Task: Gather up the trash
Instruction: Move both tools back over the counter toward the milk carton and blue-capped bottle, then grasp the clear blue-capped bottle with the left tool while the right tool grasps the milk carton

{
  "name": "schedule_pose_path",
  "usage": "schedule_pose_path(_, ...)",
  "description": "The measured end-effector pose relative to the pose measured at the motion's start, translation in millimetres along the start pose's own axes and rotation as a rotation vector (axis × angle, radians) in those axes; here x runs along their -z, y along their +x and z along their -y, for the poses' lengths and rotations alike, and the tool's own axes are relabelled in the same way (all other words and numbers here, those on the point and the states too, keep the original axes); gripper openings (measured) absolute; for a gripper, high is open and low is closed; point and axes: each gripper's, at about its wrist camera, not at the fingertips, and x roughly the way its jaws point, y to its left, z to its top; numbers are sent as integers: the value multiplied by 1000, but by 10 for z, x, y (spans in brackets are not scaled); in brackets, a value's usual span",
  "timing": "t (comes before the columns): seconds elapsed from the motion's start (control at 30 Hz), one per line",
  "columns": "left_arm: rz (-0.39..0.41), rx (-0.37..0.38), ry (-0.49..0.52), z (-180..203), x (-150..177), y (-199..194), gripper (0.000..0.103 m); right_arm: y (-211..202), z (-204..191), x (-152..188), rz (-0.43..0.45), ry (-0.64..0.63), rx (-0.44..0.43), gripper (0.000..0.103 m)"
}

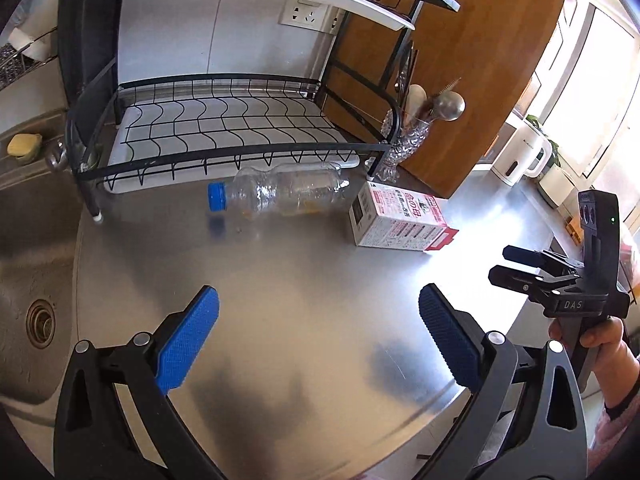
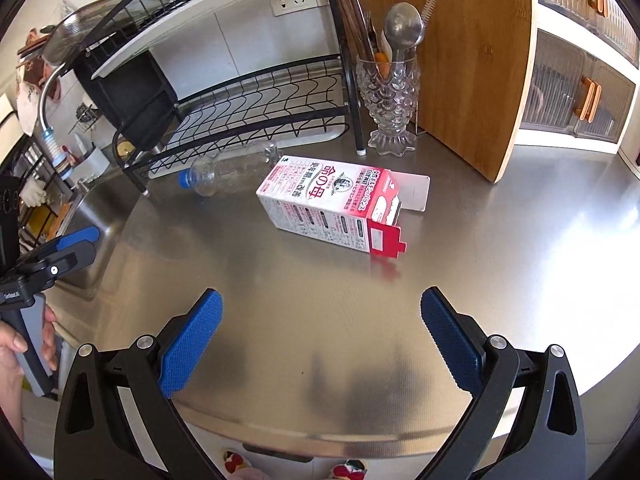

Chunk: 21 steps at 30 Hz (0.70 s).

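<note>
Both the left claw (image 1: pixel 319 336) and right claw (image 2: pixel 321 338) hang wide open and empty above the steel counter (image 2: pixel 500 248), seemingly poised to reach, with the box (image 2: pixel 334 208) and bottle (image 1: pixel 280 192) lying well ahead by the dish rack (image 1: pixel 224 128).

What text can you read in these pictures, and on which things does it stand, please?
"命の母": large print on the carton.
"DAS": on the right gripper, seen from the left wrist.
The carton's smaller print is too small to read.
A white label on the left gripper is too blurred to read.
The bottle shows no label.
</note>
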Motion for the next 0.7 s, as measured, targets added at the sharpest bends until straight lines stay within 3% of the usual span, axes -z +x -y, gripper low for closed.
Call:
schedule_pose_path(0.4,-36,80,114,-137,-560,768,95,453,165,-316,-25,0,-3,100)
schedule_pose_path(0.7,-45,62,175,-139,-803,1102,95,642,244,-420,-16,-35,13,91)
